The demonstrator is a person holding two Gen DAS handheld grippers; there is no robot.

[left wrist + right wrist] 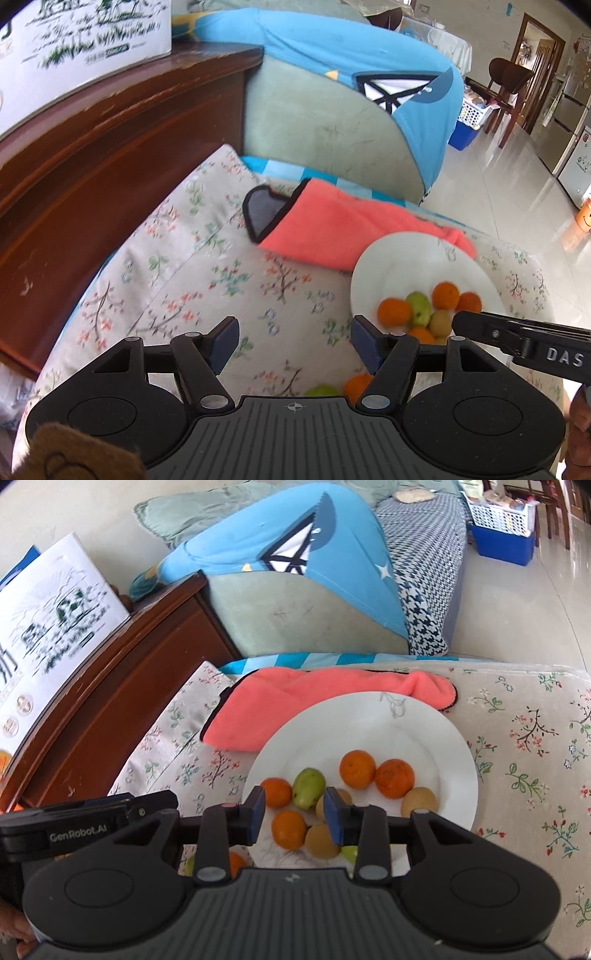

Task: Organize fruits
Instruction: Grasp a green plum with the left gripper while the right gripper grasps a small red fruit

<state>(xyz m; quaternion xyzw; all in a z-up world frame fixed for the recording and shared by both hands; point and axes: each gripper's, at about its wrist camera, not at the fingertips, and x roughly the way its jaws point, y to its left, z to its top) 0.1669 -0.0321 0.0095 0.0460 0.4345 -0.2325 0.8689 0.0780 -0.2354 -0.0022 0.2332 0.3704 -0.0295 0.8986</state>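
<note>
In the left wrist view we are holding our left gripper open and empty over the floral cloth; loose fruit, an orange and a green one, is lying just beneath and toward its right finger. In the right wrist view our right gripper is hovering narrowly parted, gripping nothing, above the fruit on the white plate. The left gripper is nearer the strays.

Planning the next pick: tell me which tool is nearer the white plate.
Right. The right tool hangs over the plate's near edge, above the fruit. The left tool sits off to the plate's left, over the floral cloth.
</note>
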